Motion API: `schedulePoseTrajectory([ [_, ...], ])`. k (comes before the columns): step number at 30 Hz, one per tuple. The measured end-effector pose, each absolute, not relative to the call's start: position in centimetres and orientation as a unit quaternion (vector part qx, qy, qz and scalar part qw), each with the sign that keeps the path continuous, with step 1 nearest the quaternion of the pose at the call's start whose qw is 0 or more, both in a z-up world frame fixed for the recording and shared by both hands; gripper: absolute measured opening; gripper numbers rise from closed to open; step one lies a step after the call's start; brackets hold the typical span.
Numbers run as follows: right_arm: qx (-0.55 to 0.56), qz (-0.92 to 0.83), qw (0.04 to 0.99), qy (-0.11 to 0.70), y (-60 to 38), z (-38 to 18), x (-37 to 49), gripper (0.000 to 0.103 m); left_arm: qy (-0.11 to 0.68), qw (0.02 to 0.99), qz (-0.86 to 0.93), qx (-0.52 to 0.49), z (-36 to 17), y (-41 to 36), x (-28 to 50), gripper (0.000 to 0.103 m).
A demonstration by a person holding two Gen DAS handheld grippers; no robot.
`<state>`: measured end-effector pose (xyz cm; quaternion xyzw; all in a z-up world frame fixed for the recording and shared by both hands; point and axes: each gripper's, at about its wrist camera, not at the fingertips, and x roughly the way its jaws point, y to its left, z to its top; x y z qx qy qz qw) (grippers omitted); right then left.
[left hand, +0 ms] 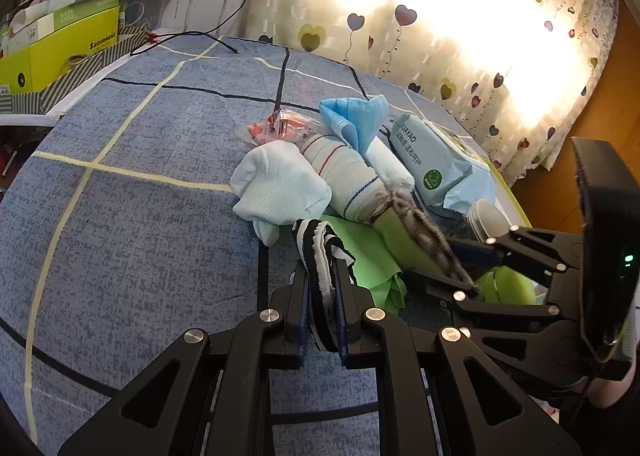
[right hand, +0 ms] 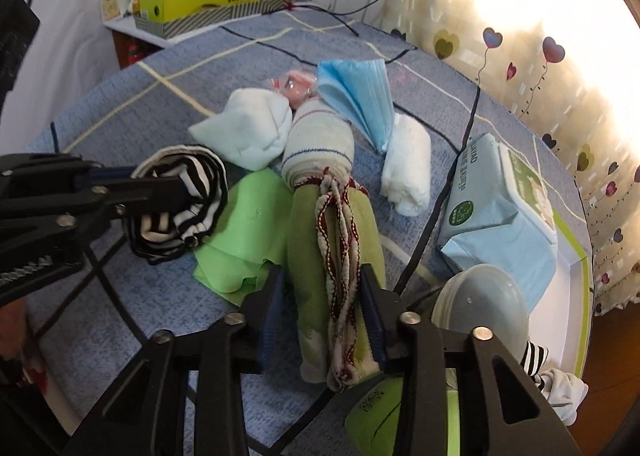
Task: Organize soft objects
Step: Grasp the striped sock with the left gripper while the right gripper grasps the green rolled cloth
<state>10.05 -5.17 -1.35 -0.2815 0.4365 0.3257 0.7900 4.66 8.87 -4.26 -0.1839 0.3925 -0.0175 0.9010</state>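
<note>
Right wrist view: the right gripper [right hand: 326,320] is set astride the near end of a long olive-green rolled cloth tied with a red-and-white braided cord [right hand: 340,256], its jaws against both flanks, so it is judged as grasping the roll. The roll's long axis runs straight away from the gripper, its far end tucked into a grey-white rolled sock with blue and red stripes [right hand: 318,144]. The left gripper [right hand: 196,196] is seen to the left, clenched on a black-and-white striped fabric bundle [right hand: 188,200]; in the left wrist view that fabric [left hand: 320,256] is pinched between the pads. Both items lie on a blue plaid bedsheet [right hand: 120,320], and the right hand is the nearer to the roll. The roll's near tip and underside are hidden by the jaws; a lime-green flat cloth [right hand: 248,232] is partly covered.
</note>
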Motion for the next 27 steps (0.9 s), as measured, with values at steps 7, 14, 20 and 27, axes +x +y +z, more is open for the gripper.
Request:
schedulePoseTrajectory([
  [7,-0.260,0.332,0.800,0.427,-5.9,-0.6,10.1,0.017,0.386,0.903,-0.018,-0.185,-3.8,9.0,4.3,0.011],
  [14,-0.218,0.353,0.815,0.405,-6.8,1.6,9.1,0.017,0.378,0.907,-0.016,-0.184,-3.1,8.8,3.7,0.011],
  [20,-0.182,0.367,0.825,0.390,-7.9,3.2,8.3,0.017,0.371,0.911,-0.015,-0.178,-2.2,8.1,3.4,0.011],
  [27,-0.158,0.380,0.832,0.373,-9.1,4.7,7.4,0.017,0.362,0.916,-0.017,-0.169,-1.0,7.0,3.0,0.011],
])
